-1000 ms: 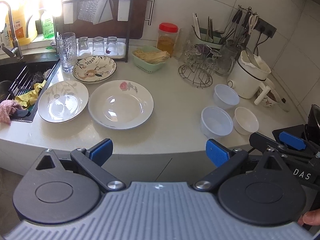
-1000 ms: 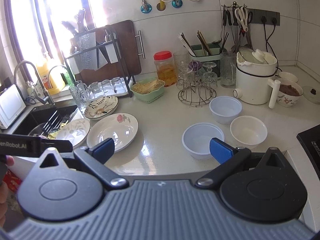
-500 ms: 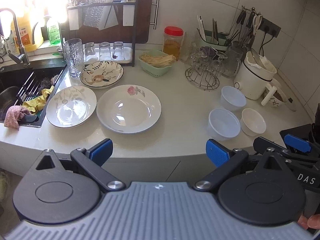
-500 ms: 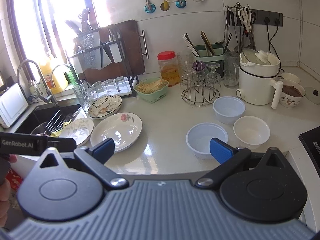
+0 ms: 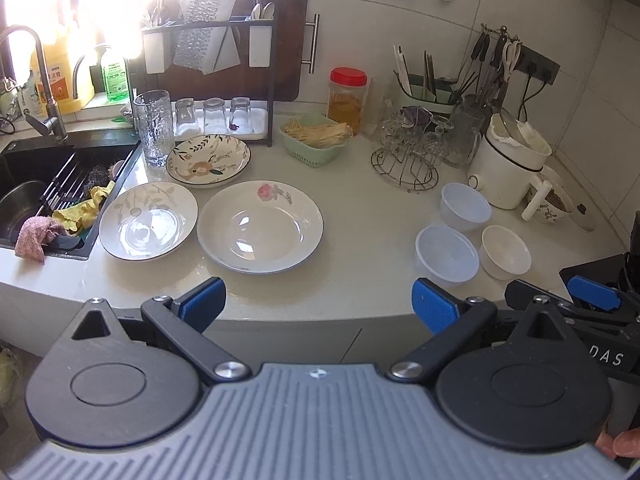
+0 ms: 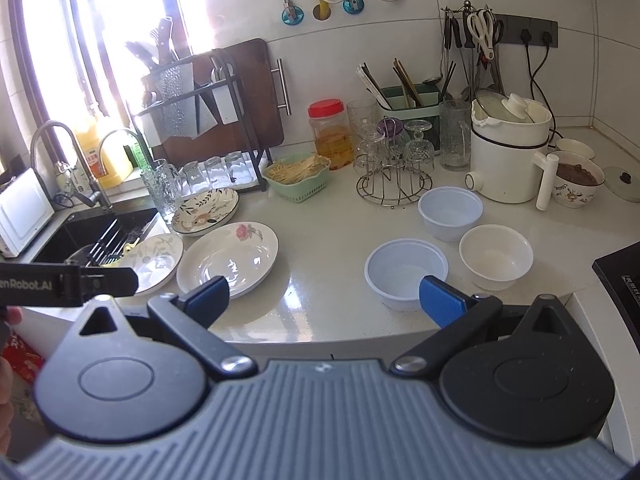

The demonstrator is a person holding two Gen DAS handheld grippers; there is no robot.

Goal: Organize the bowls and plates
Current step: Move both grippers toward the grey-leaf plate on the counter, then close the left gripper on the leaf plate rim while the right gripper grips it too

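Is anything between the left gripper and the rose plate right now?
Nothing visible. The left gripper is open and held back off the counter edge, and only bare counter lies between its fingertips and the rose plate. The leaf-pattern plate sits beside it, not in front.

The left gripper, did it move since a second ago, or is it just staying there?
Yes. The left gripper has backed away from the counter: the rose plate now sits higher and farther off in its view.

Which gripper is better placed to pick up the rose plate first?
Left. The left gripper is open and faces the rose plate almost straight ahead. The right gripper, also open, faces the translucent bowl; the plate lies off to its left.
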